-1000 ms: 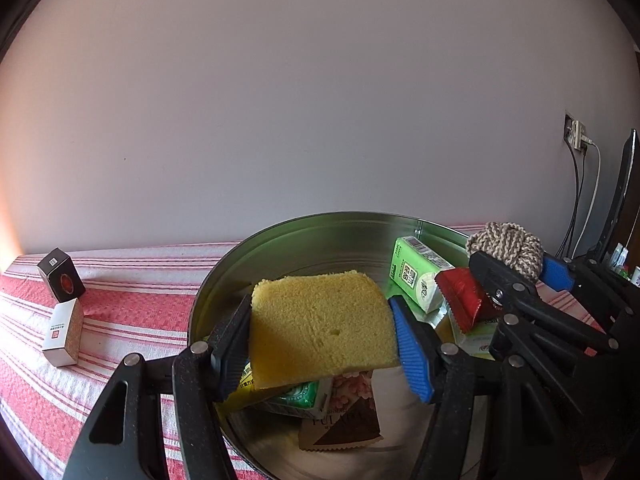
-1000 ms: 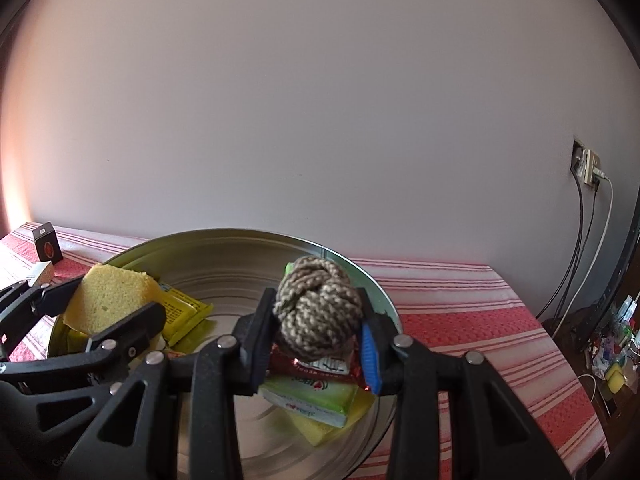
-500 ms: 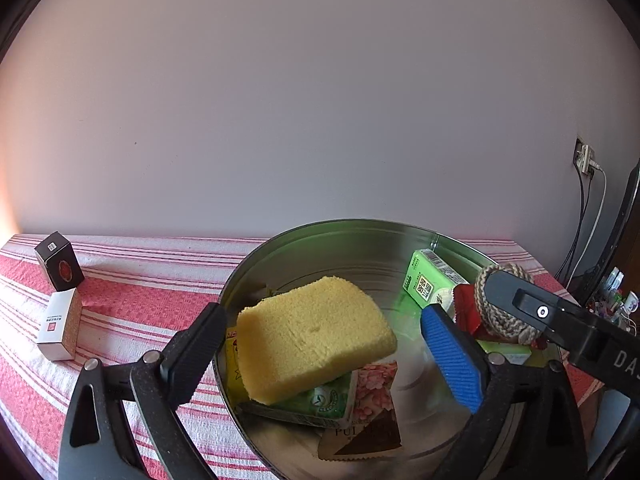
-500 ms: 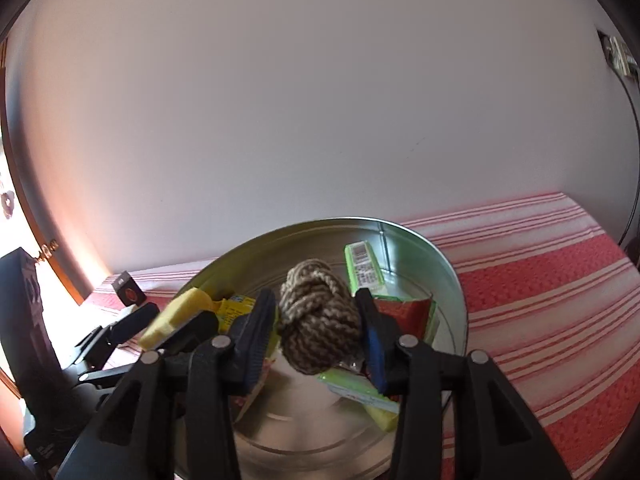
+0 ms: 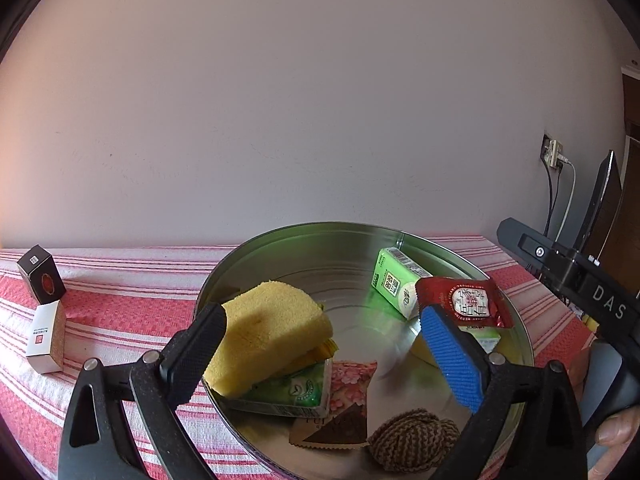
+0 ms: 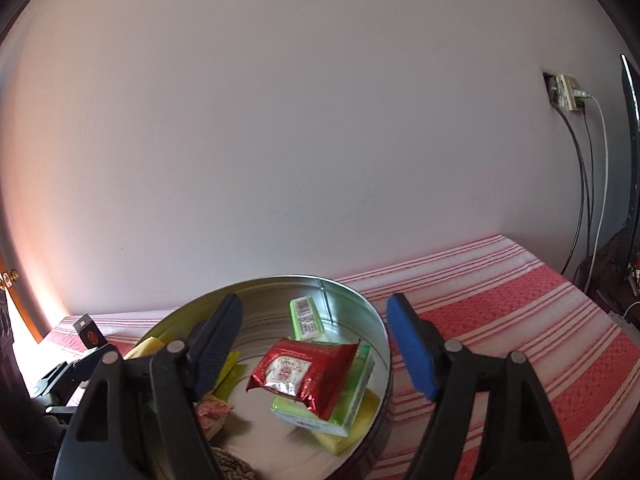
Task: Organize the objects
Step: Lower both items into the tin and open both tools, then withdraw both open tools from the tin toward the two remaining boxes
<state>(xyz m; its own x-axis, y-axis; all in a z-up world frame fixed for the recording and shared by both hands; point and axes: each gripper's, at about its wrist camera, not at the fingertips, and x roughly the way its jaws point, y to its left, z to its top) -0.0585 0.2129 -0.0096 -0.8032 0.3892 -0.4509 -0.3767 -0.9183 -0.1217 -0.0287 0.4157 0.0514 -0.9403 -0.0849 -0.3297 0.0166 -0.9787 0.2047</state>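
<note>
- Resting inside the round metal tin (image 5: 320, 240) is everything gathered so far; the tin stands on a red and white striped cloth (image 5: 120, 304).
- Left gripper (image 5: 324, 344): its jaws stand wide apart over the tin and hold nothing. The yellow sponge (image 5: 268, 332) lies just beside the black finger, on top of a green packet (image 5: 296, 390), with no pad pressing on it.
- Right gripper (image 6: 316, 332): its jaws have just been opening and now stand well apart, nothing between the pads. Its blue finger hangs over the tin's right rim.
- The brown and cream rope ball (image 5: 412, 444) lies loose on the tin floor at the near edge, just beside a pink flowered sachet (image 5: 340, 404). In the right wrist view only a sliver of it shows at the bottom edge.
- A red foil packet (image 6: 300, 372) lies on a green pack, which in turn rests on something yellow at the right side of the tin.
- A light green carton (image 5: 396, 280) leans against the far wall of the tin.
- Outside the tin, on the cloth to the left, a black box (image 5: 40, 280) and a white box (image 5: 46, 336) stand close together.
- A person's fingertip (image 5: 616, 432) shows at the lower right of the left wrist view.
</note>
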